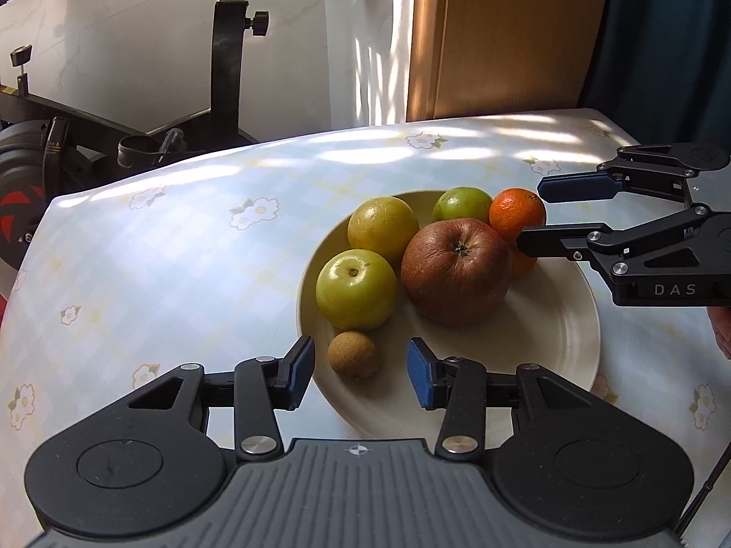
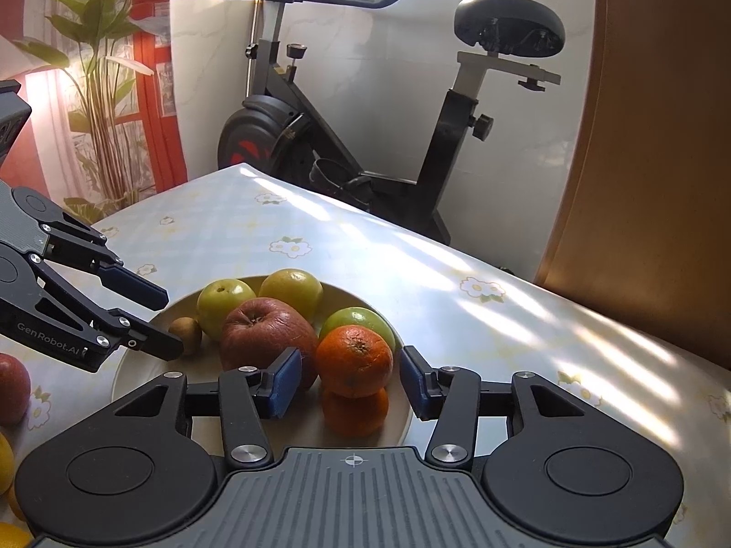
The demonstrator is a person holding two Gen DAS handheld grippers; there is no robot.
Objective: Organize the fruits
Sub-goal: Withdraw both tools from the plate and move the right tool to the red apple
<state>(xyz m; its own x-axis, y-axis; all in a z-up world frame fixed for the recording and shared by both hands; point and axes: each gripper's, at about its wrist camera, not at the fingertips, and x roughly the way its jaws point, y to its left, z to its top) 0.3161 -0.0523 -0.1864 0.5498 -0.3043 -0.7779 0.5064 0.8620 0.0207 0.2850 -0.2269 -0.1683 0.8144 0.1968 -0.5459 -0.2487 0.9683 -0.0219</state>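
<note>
A cream plate holds a wrinkled red apple, three green-yellow fruits, two oranges stacked and a small brown fruit. My left gripper is open, its fingers either side of the small brown fruit without touching it. My right gripper is open around the top orange, with gaps on both sides.
The table has a floral cloth. A red apple and yellow fruit lie off the plate at the right wrist view's left edge. An exercise bike and a wooden panel stand beyond the table.
</note>
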